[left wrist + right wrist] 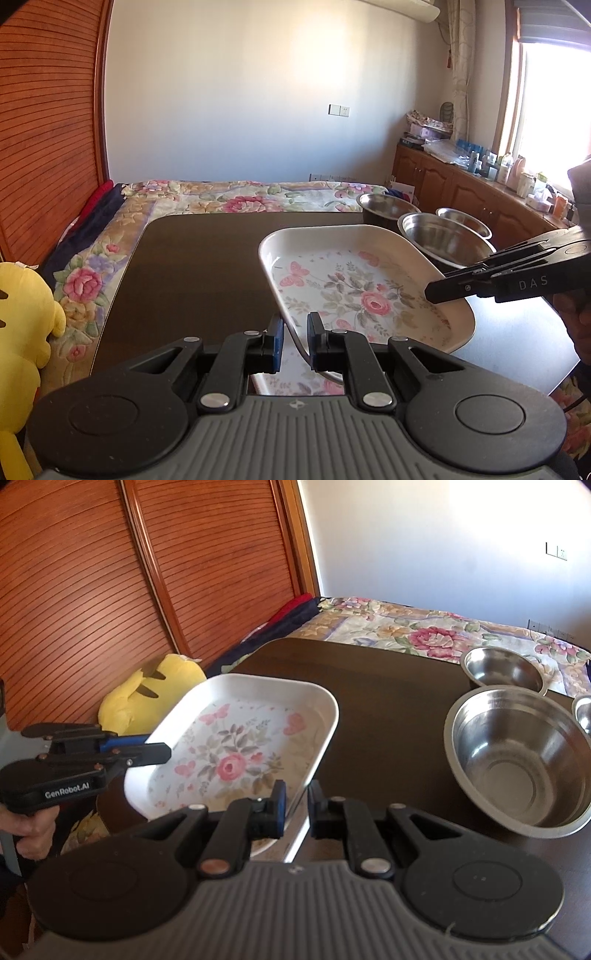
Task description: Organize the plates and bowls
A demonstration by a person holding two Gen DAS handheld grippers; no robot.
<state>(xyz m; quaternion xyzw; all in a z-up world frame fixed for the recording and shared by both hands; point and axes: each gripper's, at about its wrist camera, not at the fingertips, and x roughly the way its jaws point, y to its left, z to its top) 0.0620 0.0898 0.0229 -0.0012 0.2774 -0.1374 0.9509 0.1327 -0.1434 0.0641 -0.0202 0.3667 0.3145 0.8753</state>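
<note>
Both my grippers pinch the floral tray's rim over the dark table.

Left wrist view: my left gripper (295, 334) is clamped on the near rim of the tray (365, 291), whose long axis runs away toward the steel bowls (443, 236) at the table's (199, 266) far right corner; the table's left half lies bare.
Right wrist view: my right gripper (297, 805) grips the tray's (240, 746) near rim; the tray is tilted, and the largest bowl (517, 760) sits near the right edge.
</note>
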